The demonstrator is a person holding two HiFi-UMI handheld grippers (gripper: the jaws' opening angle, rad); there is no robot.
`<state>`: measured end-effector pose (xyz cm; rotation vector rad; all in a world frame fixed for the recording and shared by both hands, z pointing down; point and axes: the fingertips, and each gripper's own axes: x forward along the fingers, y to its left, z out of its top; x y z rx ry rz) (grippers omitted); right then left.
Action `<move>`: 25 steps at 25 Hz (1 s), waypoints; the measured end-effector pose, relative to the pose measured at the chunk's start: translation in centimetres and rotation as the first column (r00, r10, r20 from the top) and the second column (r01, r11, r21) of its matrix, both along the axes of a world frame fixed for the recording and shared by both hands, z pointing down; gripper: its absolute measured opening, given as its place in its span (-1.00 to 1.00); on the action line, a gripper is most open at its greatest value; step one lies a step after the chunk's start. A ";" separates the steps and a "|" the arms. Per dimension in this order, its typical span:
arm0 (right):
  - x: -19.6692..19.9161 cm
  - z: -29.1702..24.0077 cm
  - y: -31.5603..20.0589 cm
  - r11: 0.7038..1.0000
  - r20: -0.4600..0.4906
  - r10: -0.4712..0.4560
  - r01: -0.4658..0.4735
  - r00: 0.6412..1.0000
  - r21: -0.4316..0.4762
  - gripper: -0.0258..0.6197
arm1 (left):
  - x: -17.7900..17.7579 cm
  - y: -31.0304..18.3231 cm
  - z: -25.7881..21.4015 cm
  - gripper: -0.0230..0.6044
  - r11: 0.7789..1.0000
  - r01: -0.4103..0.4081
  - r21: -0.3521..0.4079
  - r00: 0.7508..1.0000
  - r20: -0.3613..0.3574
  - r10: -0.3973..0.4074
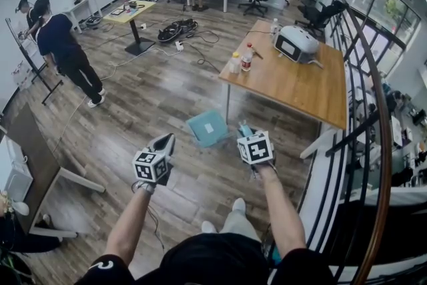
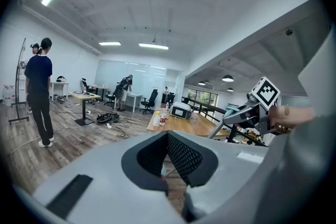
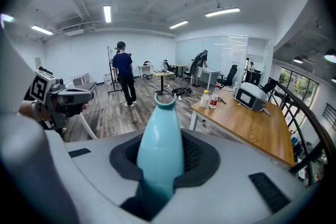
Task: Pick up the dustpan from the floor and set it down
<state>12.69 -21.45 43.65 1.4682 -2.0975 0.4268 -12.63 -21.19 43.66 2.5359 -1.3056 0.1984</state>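
Note:
A light blue dustpan (image 1: 207, 128) hangs over the wooden floor just ahead of my feet, its pan tilted out in front of my hands. My right gripper (image 1: 247, 133) is shut on its handle (image 3: 161, 149), which rises between the pads and ends in a loop (image 3: 165, 100). My left gripper (image 1: 164, 143) is level with it on the left, shut with nothing in it, its pads (image 2: 181, 157) meeting at the tips. The left gripper view shows the right gripper (image 2: 247, 114) off to the right; the right gripper view shows the left gripper (image 3: 71, 96) at the left.
A wooden table (image 1: 300, 87) with two bottles (image 1: 241, 61) and a white device (image 1: 297, 43) stands just beyond the dustpan, on the right. A black railing (image 1: 373, 137) runs along the right. A person (image 1: 67, 57) stands far left; cables (image 1: 177, 30) lie on the floor.

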 end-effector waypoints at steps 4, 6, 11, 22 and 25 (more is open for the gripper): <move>0.0 0.1 -0.2 1.000 -0.001 -0.001 0.001 1.000 0.002 -0.65 | -0.1 -0.2 0.0 -0.94 1.000 0.001 -0.002 1.000 0.002 -0.001; 0.1 0.2 -0.5 1.000 -0.001 -0.004 0.004 1.000 0.005 -0.65 | 0.0 -0.4 0.1 -0.94 1.000 0.001 -0.001 1.000 0.006 -0.001; 0.5 0.9 -0.5 1.000 -0.005 0.003 -0.003 1.000 -0.014 -0.65 | 0.1 -0.4 0.5 -0.94 1.000 0.003 -0.008 1.000 0.012 -0.003; 0.9 4.0 -1.4 0.999 -0.001 -0.003 0.003 1.000 -0.054 -0.65 | -0.1 -0.5 2.4 -0.94 0.999 0.021 -0.045 1.000 0.018 -0.020; 1.0 5.5 -1.1 0.997 -0.011 0.002 -0.003 1.000 -0.083 -0.65 | -0.4 -0.4 3.0 -0.94 0.998 0.028 -0.054 0.999 0.019 -0.027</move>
